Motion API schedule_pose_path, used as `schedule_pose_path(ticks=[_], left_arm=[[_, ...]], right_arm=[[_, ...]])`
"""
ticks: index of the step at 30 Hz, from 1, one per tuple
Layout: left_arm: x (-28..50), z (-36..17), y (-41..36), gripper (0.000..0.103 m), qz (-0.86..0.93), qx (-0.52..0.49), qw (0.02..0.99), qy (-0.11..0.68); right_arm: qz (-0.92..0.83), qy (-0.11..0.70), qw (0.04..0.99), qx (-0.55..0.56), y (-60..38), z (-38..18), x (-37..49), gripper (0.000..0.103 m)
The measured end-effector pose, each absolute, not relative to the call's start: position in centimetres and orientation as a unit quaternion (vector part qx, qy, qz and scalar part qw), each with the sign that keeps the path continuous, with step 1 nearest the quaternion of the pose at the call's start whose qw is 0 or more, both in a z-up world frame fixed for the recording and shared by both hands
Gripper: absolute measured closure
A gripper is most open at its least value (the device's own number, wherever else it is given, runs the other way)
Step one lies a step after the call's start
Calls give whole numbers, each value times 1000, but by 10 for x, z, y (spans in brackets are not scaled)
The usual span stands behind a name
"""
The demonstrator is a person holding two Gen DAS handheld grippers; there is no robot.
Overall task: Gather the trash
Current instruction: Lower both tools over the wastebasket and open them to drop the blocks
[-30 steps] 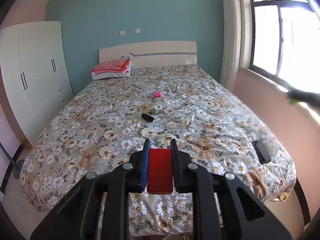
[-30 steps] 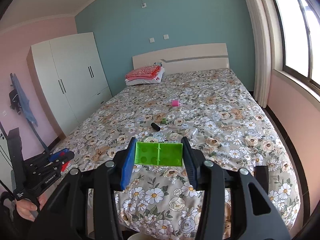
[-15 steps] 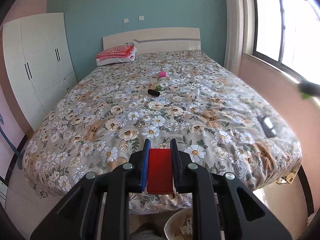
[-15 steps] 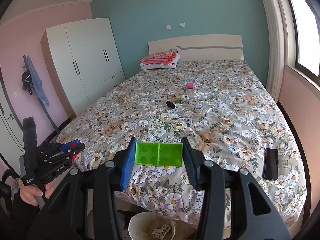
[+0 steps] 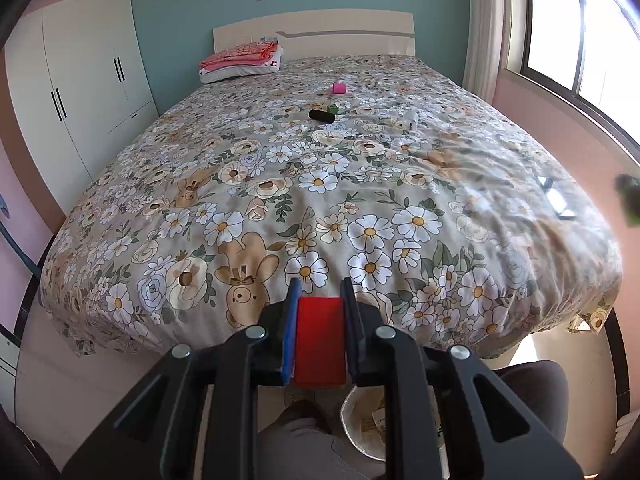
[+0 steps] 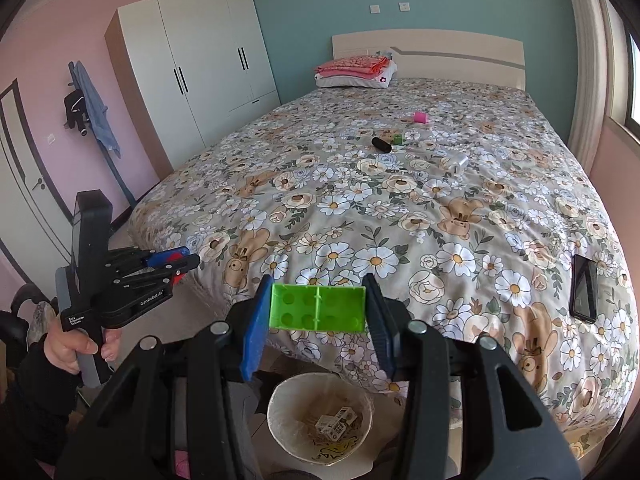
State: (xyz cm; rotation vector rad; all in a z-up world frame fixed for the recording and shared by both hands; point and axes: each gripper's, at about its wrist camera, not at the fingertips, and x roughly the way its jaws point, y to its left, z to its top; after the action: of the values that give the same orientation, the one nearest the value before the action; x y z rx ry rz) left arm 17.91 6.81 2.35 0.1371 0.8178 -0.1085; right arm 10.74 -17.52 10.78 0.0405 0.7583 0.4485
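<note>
My left gripper (image 5: 319, 292) is shut on a flat red block (image 5: 320, 340), held over the foot of the bed. In the right wrist view my right gripper (image 6: 318, 292) is shut on a green studded brick (image 6: 318, 307), hollow side toward me. Below it on the floor stands a round waste basket (image 6: 320, 420) with scraps inside; part of its rim (image 5: 352, 416) shows in the left view. The left gripper (image 6: 176, 262) also appears at the left of the right view, held by a hand (image 6: 70, 350). On the bed lie a black cylinder (image 6: 382, 145), a small green piece (image 6: 398, 139), a pink item (image 6: 421, 117) and a clear bottle (image 6: 458, 163).
The bed (image 5: 340, 200) with its floral cover fills the middle. A dark phone (image 6: 585, 287) lies near its right edge. A white wardrobe (image 6: 200, 64) stands at left, folded pink bedding (image 6: 354, 66) by the headboard, a window (image 5: 580, 40) at right. My legs (image 5: 304, 440) are beside the basket.
Both grippers have come down and back toward the foot of the bed, still holding their pieces. The basket has come into view beneath them.
</note>
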Motion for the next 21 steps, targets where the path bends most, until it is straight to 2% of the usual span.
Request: schedule_pose_path(ticks=[14, 21], left_arm=[[169, -127, 54, 81, -91, 50, 844, 527], [166, -181, 41, 81, -111, 40, 811, 573]], right_arm=[[222, 469, 855, 13, -155, -14, 114, 57], [222, 518, 826, 11, -151, -70, 111, 57]])
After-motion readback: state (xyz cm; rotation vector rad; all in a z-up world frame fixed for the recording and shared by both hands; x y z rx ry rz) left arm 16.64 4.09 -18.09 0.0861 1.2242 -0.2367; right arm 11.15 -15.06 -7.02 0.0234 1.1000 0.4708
